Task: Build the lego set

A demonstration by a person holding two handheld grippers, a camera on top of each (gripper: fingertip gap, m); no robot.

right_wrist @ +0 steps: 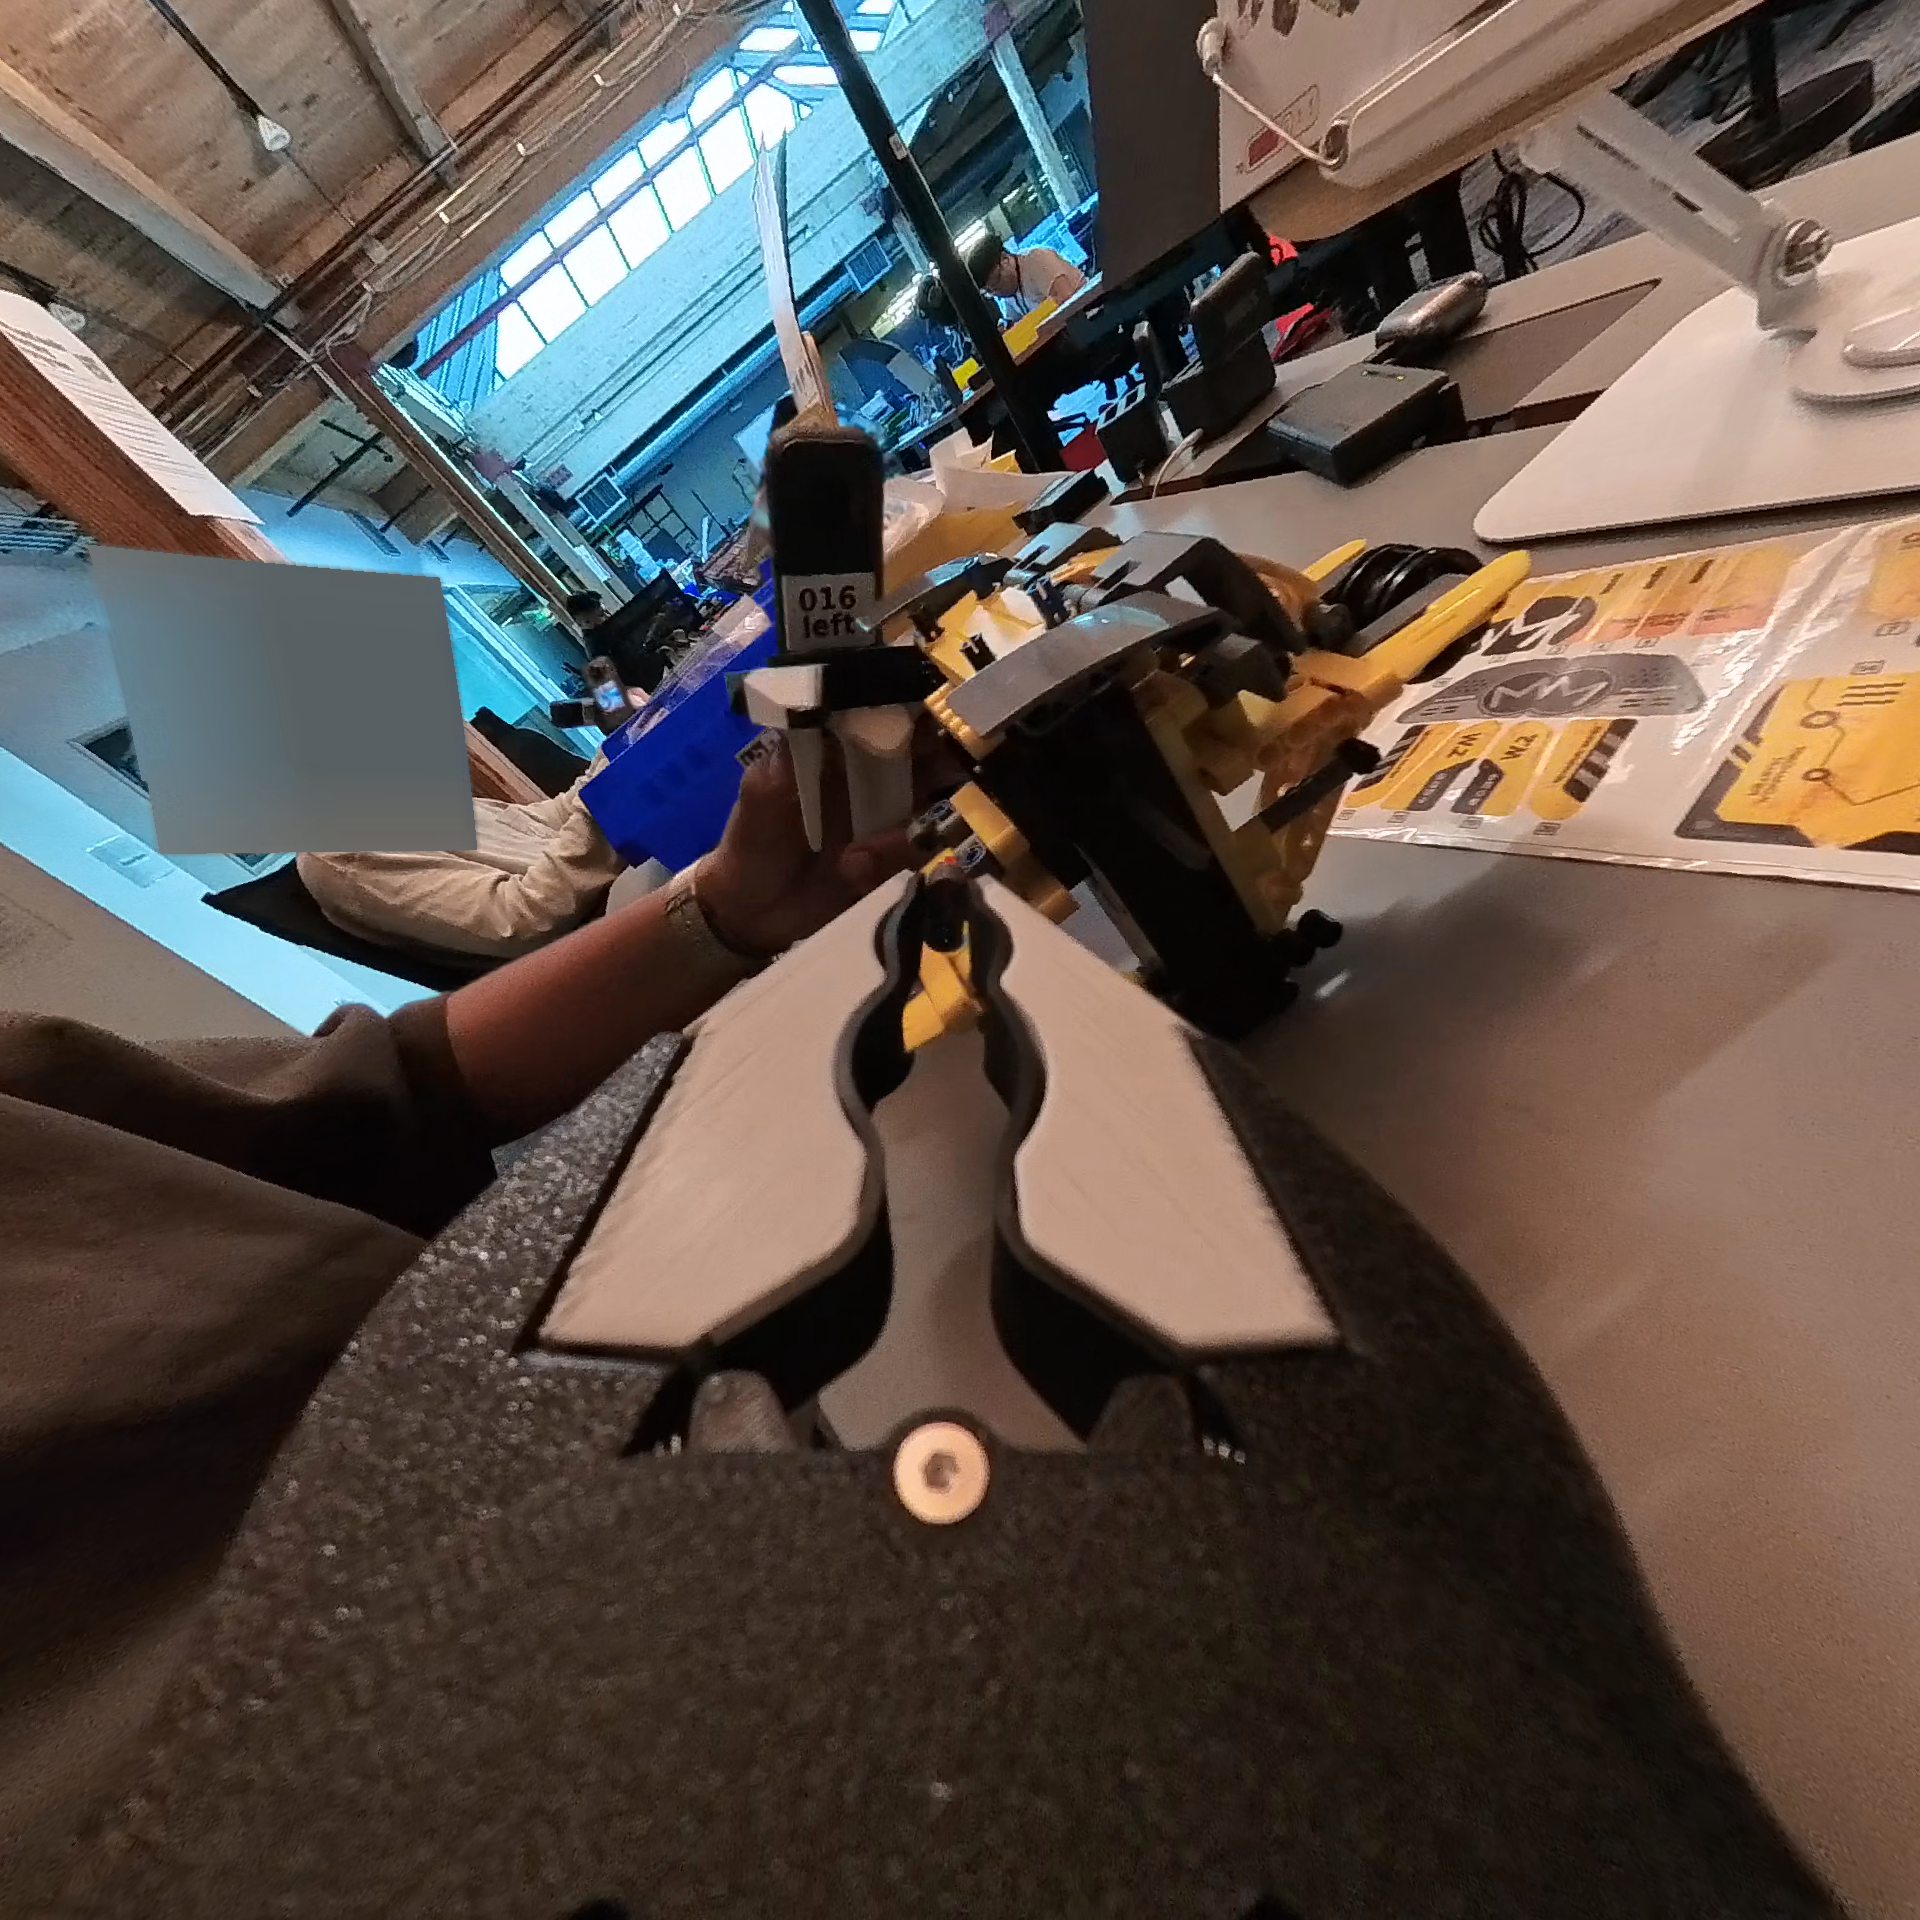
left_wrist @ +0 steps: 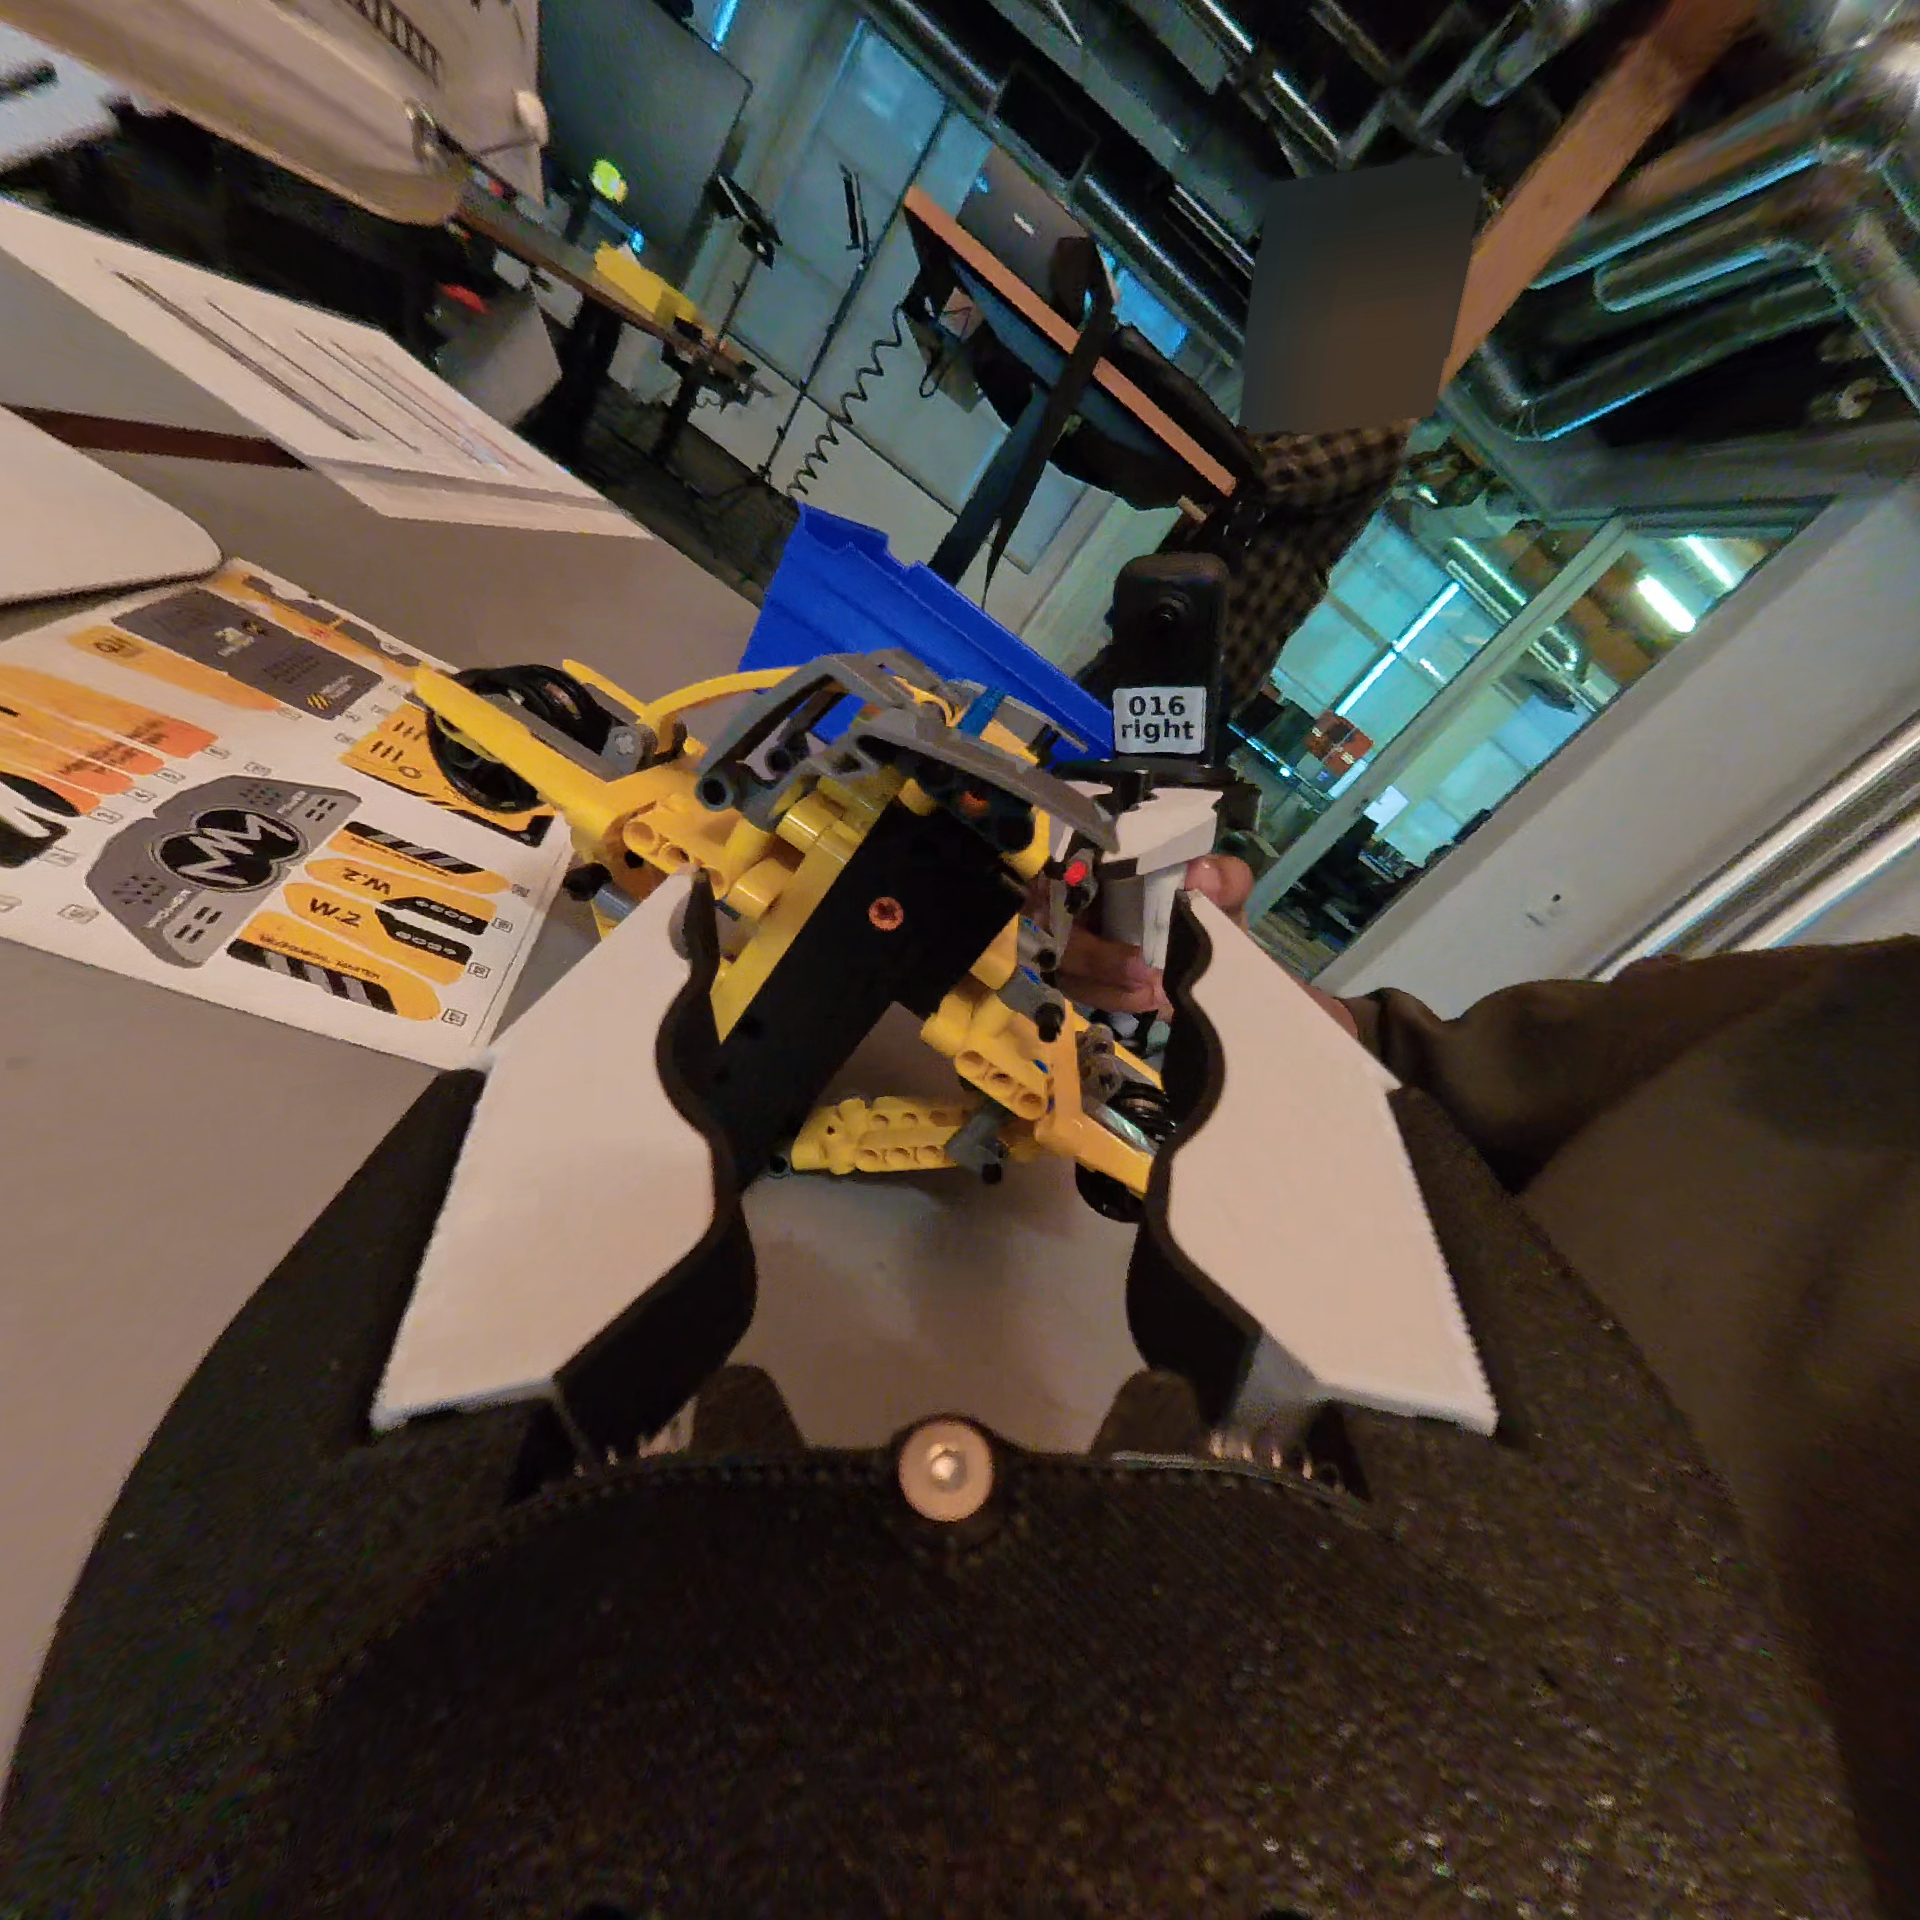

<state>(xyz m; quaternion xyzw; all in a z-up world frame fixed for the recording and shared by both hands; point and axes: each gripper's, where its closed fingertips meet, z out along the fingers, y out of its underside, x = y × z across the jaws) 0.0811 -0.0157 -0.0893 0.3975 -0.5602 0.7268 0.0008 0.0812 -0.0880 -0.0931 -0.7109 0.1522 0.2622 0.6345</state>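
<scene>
A yellow, black and grey brick-built vehicle model [left_wrist: 883, 935] stands tilted on the grey table [left_wrist: 156, 1143]. My left gripper [left_wrist: 940, 894] has its jaws wide apart, one on each side of the model's body, and seems to clamp it. It also shows in the right wrist view [right_wrist: 831, 727], held by a hand [right_wrist: 769, 862] at the model's [right_wrist: 1091, 790] far side. My right gripper [right_wrist: 951, 899] is nearly shut on a small yellow and black piece [right_wrist: 940, 987] at the model's near end. In the left wrist view the right gripper [left_wrist: 1143, 831] sits behind the model.
A sheet of yellow and grey stickers [left_wrist: 260, 810] lies flat beside the model and also shows in the right wrist view [right_wrist: 1662, 707]. A blue bin [left_wrist: 883, 613] stands behind. A white stand base [right_wrist: 1714, 395] and black devices [right_wrist: 1351, 416] sit further back on the table [right_wrist: 1558, 1039]. The left gripper's tips are roughly 8 centimetres from the right gripper's.
</scene>
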